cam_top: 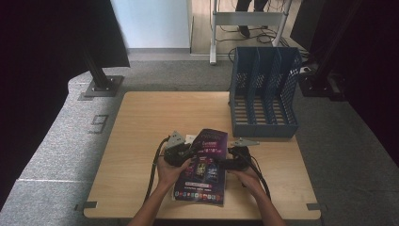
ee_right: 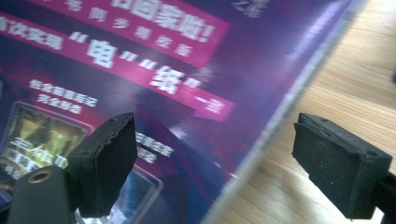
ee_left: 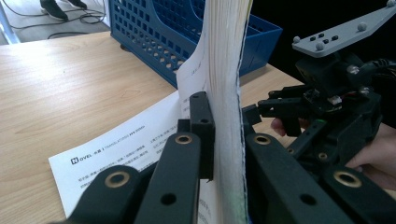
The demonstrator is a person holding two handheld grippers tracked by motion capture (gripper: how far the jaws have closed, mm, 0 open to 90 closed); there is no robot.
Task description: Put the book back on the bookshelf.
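In the high view, a purple magazine (cam_top: 203, 165) is lying a little below the centre of the frame, on the near half of a wooden table (cam_top: 141, 132), with a hand at each side of it. The left gripper (cam_top: 178, 151) is sitting at the magazine's left edge and the right gripper (cam_top: 235, 157) at its right edge.

In the left gripper view, the left gripper (ee_left: 223, 135) is pinching the magazine (ee_left: 224, 70) by its edge; the white pages are standing upright in the middle of the frame between the two black jaws, which are pressing on both sides. A printed white sheet (ee_left: 126, 144) is lying flat on the table at the lower left.

In the right gripper view, the right gripper (ee_right: 215, 158) is holding its jaws spread wide, pads clear of the glossy cover (ee_right: 140, 70), whose edge is running between them.

A blue file rack (cam_top: 264, 92) is standing at the upper right of the high view, well apart from the magazine.
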